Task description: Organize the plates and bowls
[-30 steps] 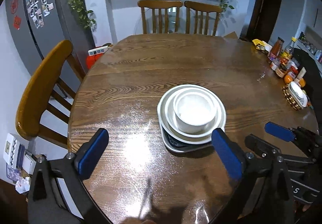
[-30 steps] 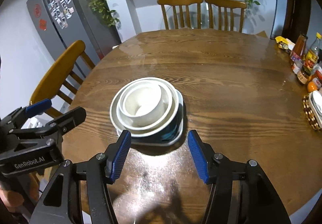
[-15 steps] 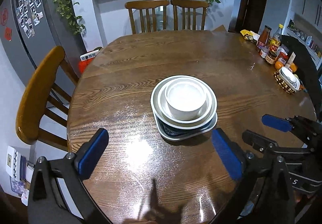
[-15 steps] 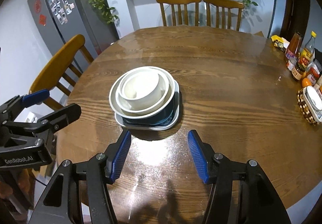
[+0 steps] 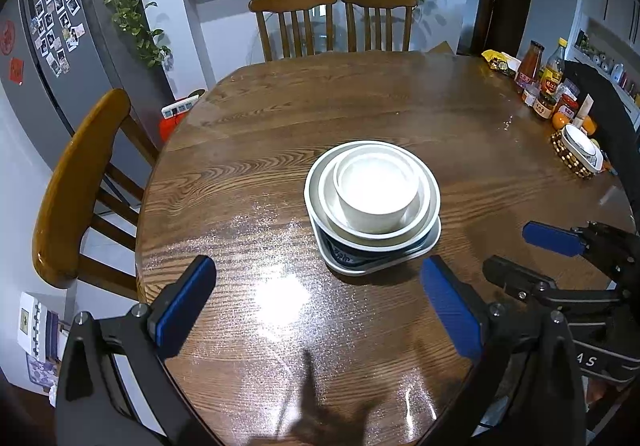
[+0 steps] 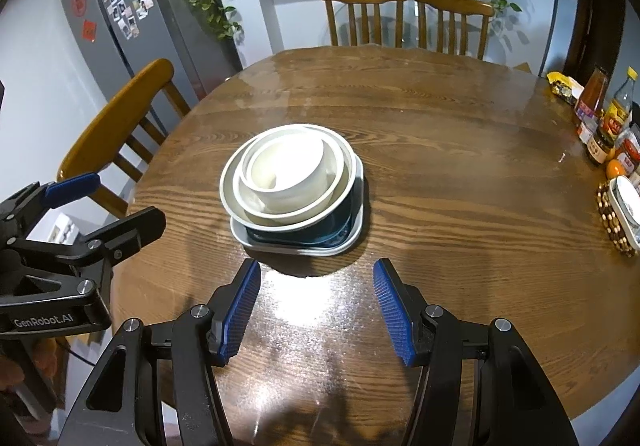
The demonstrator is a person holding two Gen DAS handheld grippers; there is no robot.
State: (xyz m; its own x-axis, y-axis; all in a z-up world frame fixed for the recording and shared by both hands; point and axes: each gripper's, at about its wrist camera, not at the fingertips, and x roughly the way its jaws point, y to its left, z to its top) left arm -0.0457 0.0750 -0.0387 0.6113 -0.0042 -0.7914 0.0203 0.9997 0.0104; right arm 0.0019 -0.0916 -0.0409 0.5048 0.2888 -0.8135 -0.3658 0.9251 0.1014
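Observation:
A stack of dishes stands in the middle of the round wooden table (image 5: 360,105): a small white bowl (image 5: 376,191) nested in wider white bowls, on a dark blue dish and a pale square plate (image 5: 384,266). In the right wrist view the same small white bowl (image 6: 286,171) tops the square plate (image 6: 300,246). My left gripper (image 5: 316,294) hovers open over the near table edge, short of the stack. My right gripper (image 6: 316,298) is open too, just in front of the plate, nothing between its fingers. Each gripper shows at the other view's side.
Wooden chairs stand at the left (image 5: 80,181) and behind the table (image 5: 332,25). Bottles and jars (image 5: 544,81) and a beaded basket (image 5: 576,157) crowd the right edge. A grey fridge (image 6: 112,29) and a wall shelf lie beyond.
Both views have drawn back and tilted up a little, so the stack sits higher and farther from the fingers. Jaw widths look unchanged and nothing was grasped.

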